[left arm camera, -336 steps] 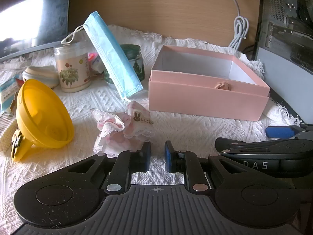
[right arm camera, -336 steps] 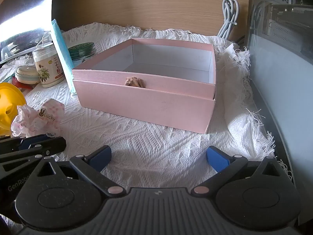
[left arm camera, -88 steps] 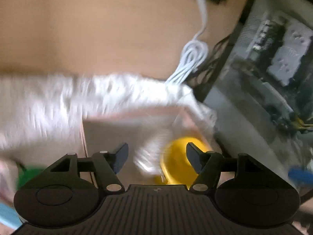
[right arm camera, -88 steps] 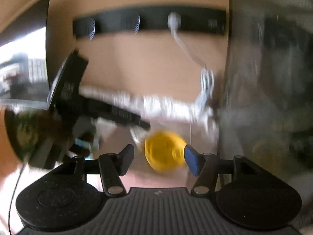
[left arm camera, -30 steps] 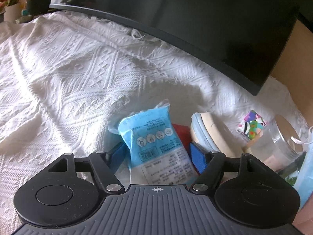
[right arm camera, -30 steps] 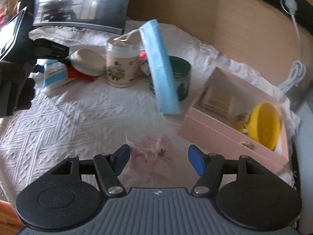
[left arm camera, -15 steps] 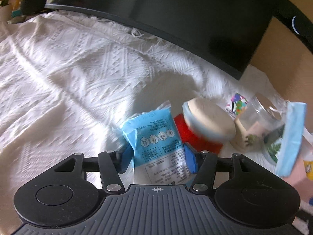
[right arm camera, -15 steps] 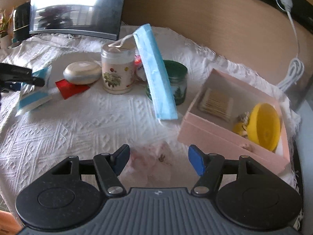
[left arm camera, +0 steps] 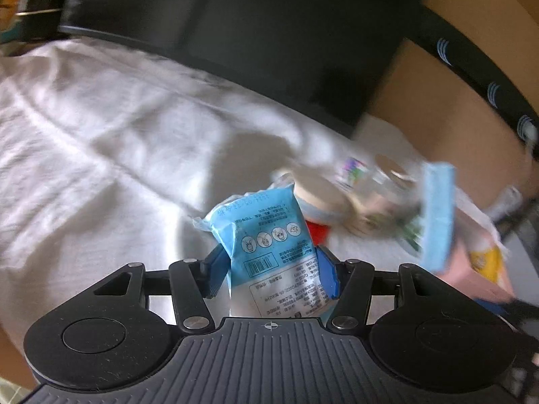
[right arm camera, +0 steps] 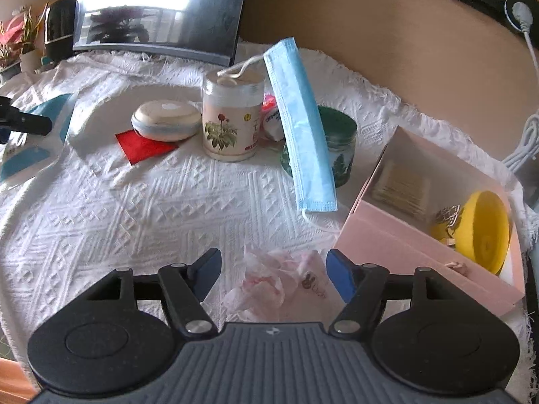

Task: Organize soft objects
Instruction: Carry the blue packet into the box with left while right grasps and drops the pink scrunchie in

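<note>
Draping the bench, white cloth; pink box at right already holds a yellow funnel. Left gripper, fingers open a second ago, now clamped on the blue wipes packet, lifted off the cloth; box next, likely. Right gripper fingers apart over pink scrunchie. Packet glossy, crinkled, pliable.

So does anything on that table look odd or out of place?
Yes: a blue face mask is propped at a slant against the floral jar and green jar, one ear loop hooked over the floral jar's lid. Also, a hard yellow funnel lies in the pink box.
</note>
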